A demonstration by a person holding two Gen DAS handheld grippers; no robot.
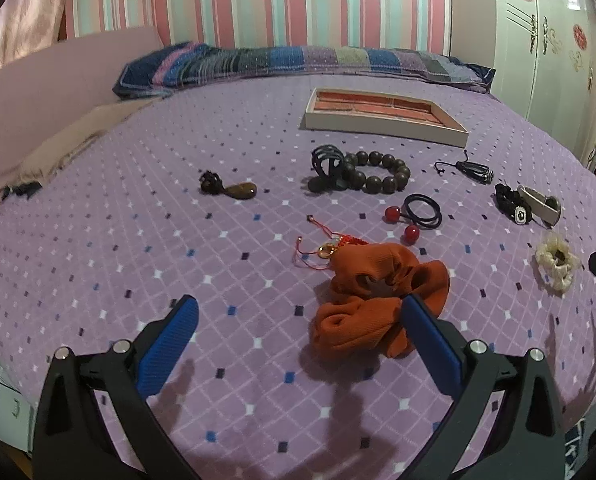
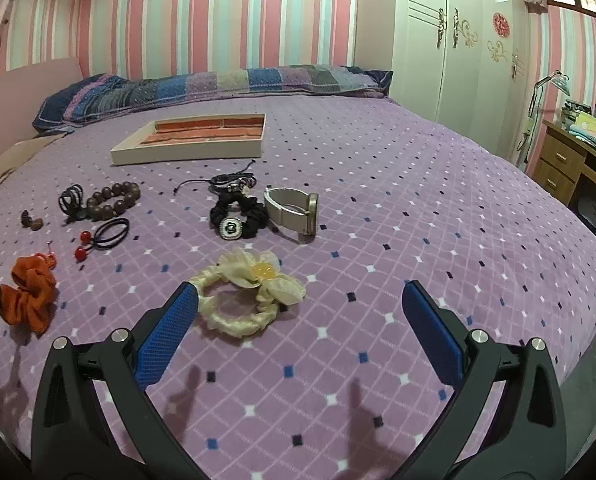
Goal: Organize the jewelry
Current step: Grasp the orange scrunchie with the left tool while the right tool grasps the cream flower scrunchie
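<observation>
Jewelry and hair pieces lie spread on the purple checked bed cover, and none is in the shallow cream tray with red lining, which sits far back at 12 o'clock.

The left gripper has its blue pads wide apart and holds nothing. The orange fabric scrunchie lies at about 1 o'clock from it, right by the inner side of the right pad. Just behind the scrunchie is a thin red cord bracelet with a gold charm; I cannot tell if they touch.

The right gripper is also spread open and empty. The cream fabric flower hair tie lies at 11 o'clock, against the left pad. Further out at 12 o'clock are a black scrunchie with a white ornament and a beige wristwatch.

In my judgement, the risk is this: each piece is off centre between the pads, so a closing gripper could pinch only an edge and the soft cloth may slip out. The left gripper could also catch the red cord and drag it along, or grab the bed cover.
</observation>
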